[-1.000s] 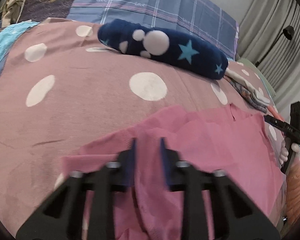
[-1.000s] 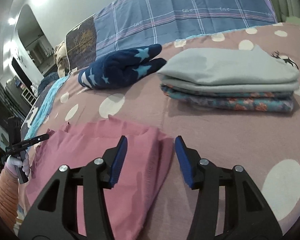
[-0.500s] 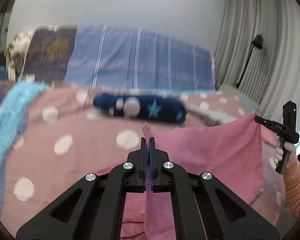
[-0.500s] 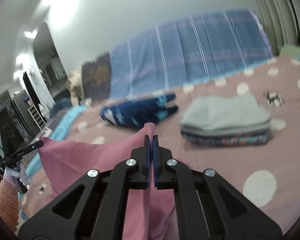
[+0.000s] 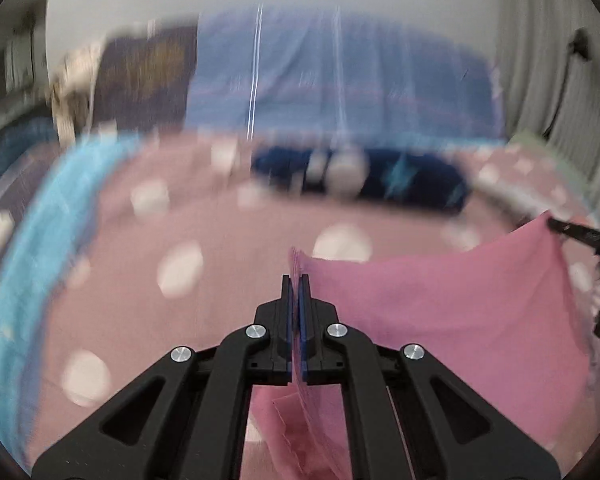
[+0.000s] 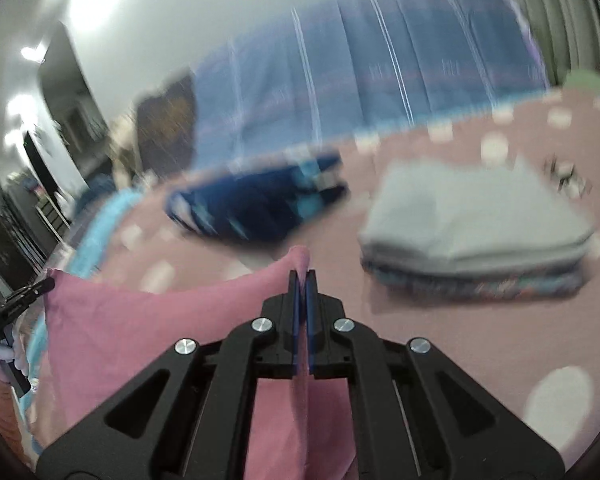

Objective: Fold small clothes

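I am holding the thin pink cloth garment [image 5: 440,312] stretched between my two hands, its top edge pulled into a shallow sagging line and its lower part hanging toward the dusty-pink bedspread with white dots [image 5: 204,280], so that it is hanging flat and I can judge where the fold should go. My left tongs [image 5: 295,280] are clamped tight on one upper corner, with a small peak of pink fabric poking out past the blue pads, and my right tongs [image 6: 302,276] are pinching the opposite corner in the same way; I am gripping at the corners because, as I see it, that keeps the edge straight and stops the cloth from bunching. In each wrist view the other tongs are showing at the far end of the pink edge. Beyond the garment, a dark blue plush item with pale stars and white spots [image 5: 360,176] is lying across the bed, well apart from my work. To the right of it, a neat stack of folded clothes, grey on top and patterned beneath [image 6: 476,232], is sitting on the bedspread, probably where this piece belongs afterwards. A blue checked cover [image 6: 380,88] is rising behind everything, blurred.
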A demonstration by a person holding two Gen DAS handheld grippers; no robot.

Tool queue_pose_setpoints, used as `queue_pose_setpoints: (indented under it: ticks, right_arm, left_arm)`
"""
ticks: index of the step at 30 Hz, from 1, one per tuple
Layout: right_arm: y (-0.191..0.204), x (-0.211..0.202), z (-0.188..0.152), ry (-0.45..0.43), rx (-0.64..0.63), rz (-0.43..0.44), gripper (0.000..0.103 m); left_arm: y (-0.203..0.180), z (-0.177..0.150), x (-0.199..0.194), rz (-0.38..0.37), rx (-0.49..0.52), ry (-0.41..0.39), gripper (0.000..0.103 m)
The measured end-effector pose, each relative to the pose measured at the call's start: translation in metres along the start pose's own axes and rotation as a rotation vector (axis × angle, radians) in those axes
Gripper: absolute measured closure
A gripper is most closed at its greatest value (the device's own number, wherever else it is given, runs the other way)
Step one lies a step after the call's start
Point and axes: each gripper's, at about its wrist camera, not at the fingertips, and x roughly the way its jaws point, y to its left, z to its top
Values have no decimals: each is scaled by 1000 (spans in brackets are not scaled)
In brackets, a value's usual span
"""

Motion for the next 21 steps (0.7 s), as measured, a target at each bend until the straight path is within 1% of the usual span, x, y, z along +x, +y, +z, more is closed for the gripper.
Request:
queue_pose_setpoints:
  ticks: [2,4,6,7,8,9,10,11,12,13,14,15,17,19,20,21]
  right_arm:
    - [-6,31,-9,69,-4,-34,100]
    - [-12,49,-21,113,-7,-61,98]
    - [-15,48,-27,119,10,-49,95]
    - [-17,44,-28,112,16,-54,89]
    - [-17,37,-27,104,18,-57,85]
    - [-17,29,-27,93,15,-57,82]
    - [-14,15,-29,76,2,-52,81]
    - [-13,3,-31,69,-10,-45,81]
    - [-10,-9,-34,65,-21,-33,79]
    - [-8,-24,-41,61,-32,-15,77]
    - [-6,-39,-48,59,-44,-2,76]
    - [-2,-58,-61,63,-63,14,73]
    - [2,-83,-81,69,-83,35,73]
    - [3,-110,-110,81,-96,56,72]
    - [3,-118,-121,85,-97,63,72]
    - [3,-129,-138,97,-93,72,72]
  left_arm:
    - [8,-14,41,6,-7,76,101]
    - [14,-25,58,18,-2,111,101]
    - [20,-29,55,-3,-15,99,100]
    - [23,-29,50,-8,-22,87,94]
    - [27,-29,40,-13,-37,68,90]
    - [29,-32,26,-19,-53,45,84]
    - [30,-34,12,-27,-67,20,78]
    - [31,-41,-7,-53,-77,-9,75]
    - [31,-48,-23,-81,-83,-27,68]
    - [29,-54,-34,-104,-86,-38,64]
    - [25,-69,-55,-151,-85,-49,64]
    - [22,-77,-64,-175,-81,-48,64]
    - [13,-107,-88,-241,-77,-34,64]
    - [8,-131,-106,-290,-83,-24,64]
    - [5,-149,-116,-312,-98,-14,64]
    - [4,-160,-120,-319,-106,-5,64]
